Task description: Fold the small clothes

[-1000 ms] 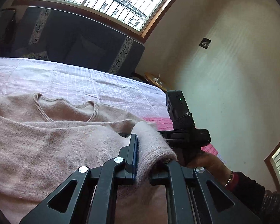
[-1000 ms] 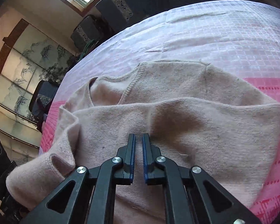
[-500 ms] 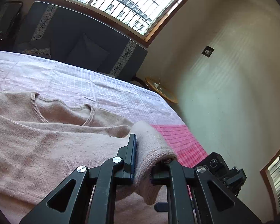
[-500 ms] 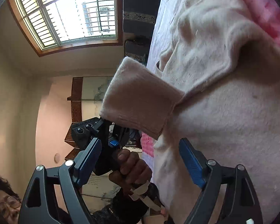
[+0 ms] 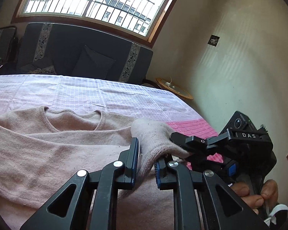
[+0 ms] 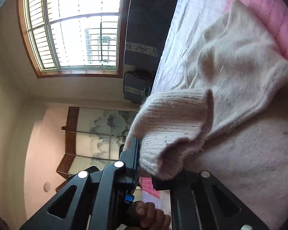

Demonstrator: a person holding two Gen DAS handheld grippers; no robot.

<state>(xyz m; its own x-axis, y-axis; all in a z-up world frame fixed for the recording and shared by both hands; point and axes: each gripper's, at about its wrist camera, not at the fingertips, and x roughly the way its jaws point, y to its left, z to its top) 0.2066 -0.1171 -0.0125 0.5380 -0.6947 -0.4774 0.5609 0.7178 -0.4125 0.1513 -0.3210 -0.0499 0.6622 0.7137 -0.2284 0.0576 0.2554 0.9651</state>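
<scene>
A pale pink knit sweater (image 5: 53,149) lies flat on the checked pink bedspread (image 5: 98,94), neckline toward the window. My left gripper (image 5: 146,164) is shut on its ribbed sleeve cuff (image 5: 153,140), held just above the sweater body. My right gripper (image 6: 157,164) comes in from the right, rolled sideways, and its jaws are closed on the same cuff (image 6: 174,122). In the left wrist view the right gripper's black body (image 5: 240,145) sits just right of the cuff, one finger (image 5: 184,140) pressing on the cuff edge.
A dark sofa with cushions (image 5: 82,57) stands behind the bed under a barred window (image 5: 98,2). A small round wooden side table (image 5: 174,90) stands in the corner by the wall. A painted folding screen (image 6: 105,132) shows in the right wrist view.
My right gripper let go of the sweater body, rolled sideways, opened wide beside the cuff, then closed on it. My left gripper kept its hold on the cuff.
</scene>
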